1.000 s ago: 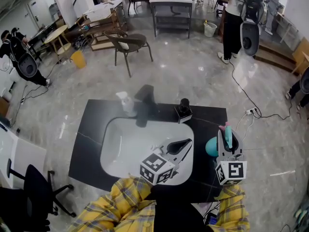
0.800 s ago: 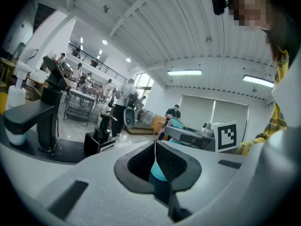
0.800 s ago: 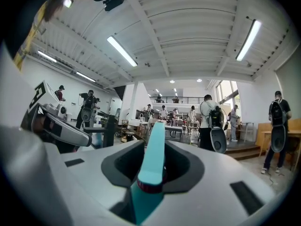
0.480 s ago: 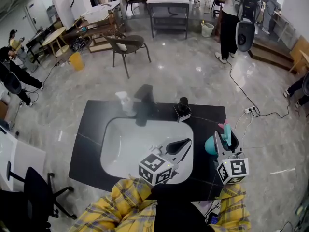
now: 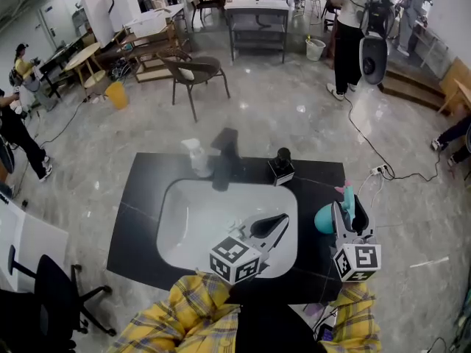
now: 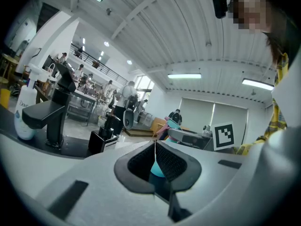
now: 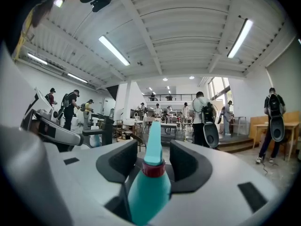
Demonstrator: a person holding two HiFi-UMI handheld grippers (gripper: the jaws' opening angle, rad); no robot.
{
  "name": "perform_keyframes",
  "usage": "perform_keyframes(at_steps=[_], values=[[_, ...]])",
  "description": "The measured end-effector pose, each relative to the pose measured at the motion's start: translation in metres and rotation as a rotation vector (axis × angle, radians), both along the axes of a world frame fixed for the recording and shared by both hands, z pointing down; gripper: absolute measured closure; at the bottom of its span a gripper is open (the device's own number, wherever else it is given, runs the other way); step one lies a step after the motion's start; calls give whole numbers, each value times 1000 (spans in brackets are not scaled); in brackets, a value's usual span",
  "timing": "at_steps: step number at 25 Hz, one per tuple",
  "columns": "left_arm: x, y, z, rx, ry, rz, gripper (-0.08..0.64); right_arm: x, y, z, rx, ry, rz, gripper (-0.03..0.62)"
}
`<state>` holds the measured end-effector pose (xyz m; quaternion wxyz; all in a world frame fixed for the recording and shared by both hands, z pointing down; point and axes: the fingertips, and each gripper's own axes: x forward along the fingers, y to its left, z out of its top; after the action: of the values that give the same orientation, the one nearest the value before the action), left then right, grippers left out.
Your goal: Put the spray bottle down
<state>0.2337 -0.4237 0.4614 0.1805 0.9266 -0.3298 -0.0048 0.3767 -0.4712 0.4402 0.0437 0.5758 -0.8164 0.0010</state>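
There's the spray bottle (image 5: 324,219), upright at the right edge of the black countertop (image 5: 140,219), about midway along that edge. It has a rounded teal body, a red collar round the neck and a teal spray head above it, with a pink bit showing at the top. It sits between the jaws of the right gripper (image 7: 154,159), which are opening, with a clear gap on either side of the neck.
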Motion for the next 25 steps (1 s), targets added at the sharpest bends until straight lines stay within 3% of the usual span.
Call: perform_keyframes(at_steps=[15,25], values=[[-22,31,-3,-4,5,44,552,4,48,8,-47,-36,113,405],[-44,55,2,-11,13,62,552,-17,88,20,-93,-48,121,407]])
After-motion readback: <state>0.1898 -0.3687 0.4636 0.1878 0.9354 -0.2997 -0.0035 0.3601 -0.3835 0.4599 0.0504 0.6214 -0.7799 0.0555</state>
